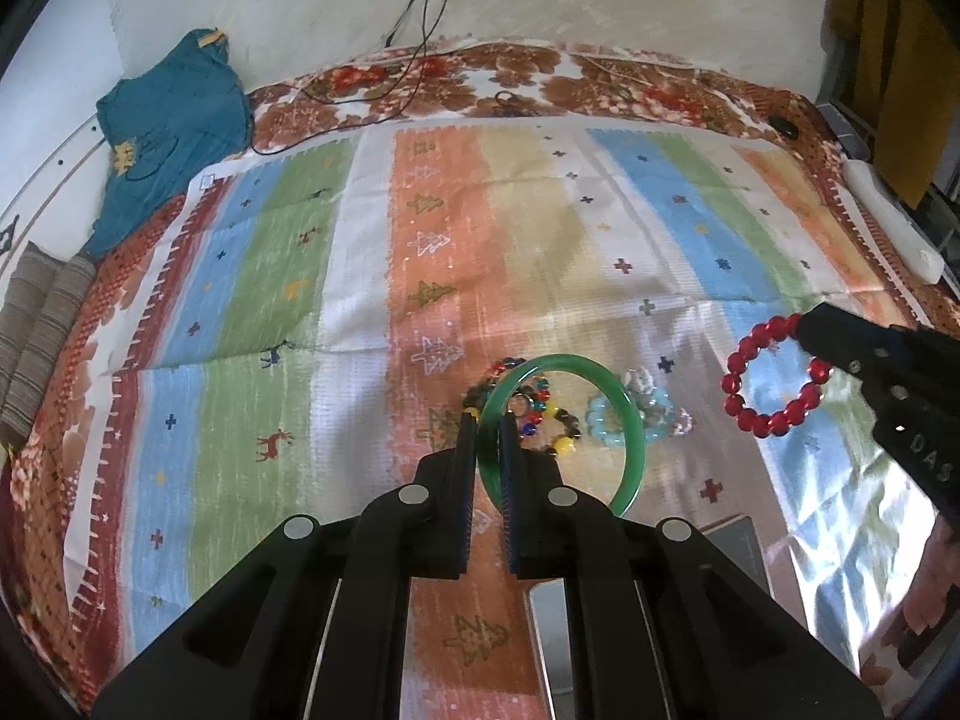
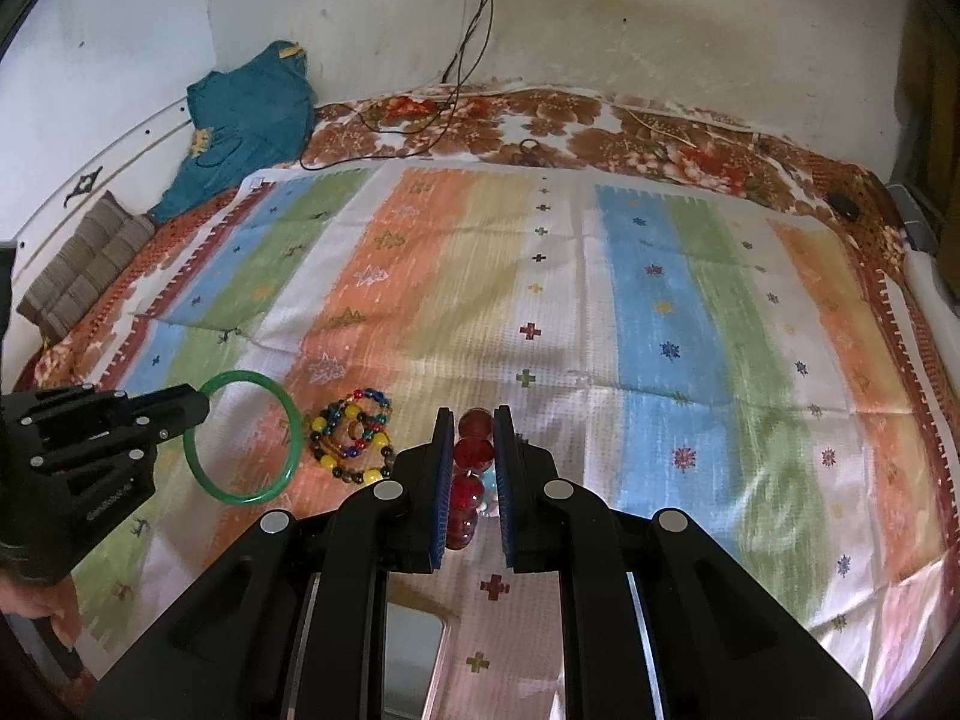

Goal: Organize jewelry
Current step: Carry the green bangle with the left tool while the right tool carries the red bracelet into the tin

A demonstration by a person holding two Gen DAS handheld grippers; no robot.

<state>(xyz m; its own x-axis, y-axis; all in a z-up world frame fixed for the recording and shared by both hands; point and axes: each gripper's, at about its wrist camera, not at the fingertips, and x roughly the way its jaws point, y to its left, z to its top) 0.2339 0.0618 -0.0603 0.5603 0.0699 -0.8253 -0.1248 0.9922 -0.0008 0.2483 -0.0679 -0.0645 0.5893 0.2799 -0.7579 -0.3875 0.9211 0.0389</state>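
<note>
My left gripper (image 1: 487, 420) is shut on a green bangle (image 1: 624, 414) and holds it upright above the striped cloth; it also shows in the right wrist view (image 2: 240, 438). My right gripper (image 2: 474, 414) is shut on a red bead bracelet (image 2: 471, 480), which hangs at the right in the left wrist view (image 1: 771, 375). A pile of multicoloured bead bracelets (image 2: 354, 435) lies on the cloth between the grippers. Pale blue and clear bead bracelets (image 1: 642, 408) lie beside it, mostly hidden in the right wrist view.
A striped cloth (image 2: 660, 312) covers a floral bedspread (image 2: 660, 144). A teal garment (image 2: 246, 114) and a folded grey cloth (image 2: 84, 264) lie at the far left. Cables (image 2: 456, 96) run down the wall. A phone-like device (image 2: 414, 654) lies under my right gripper.
</note>
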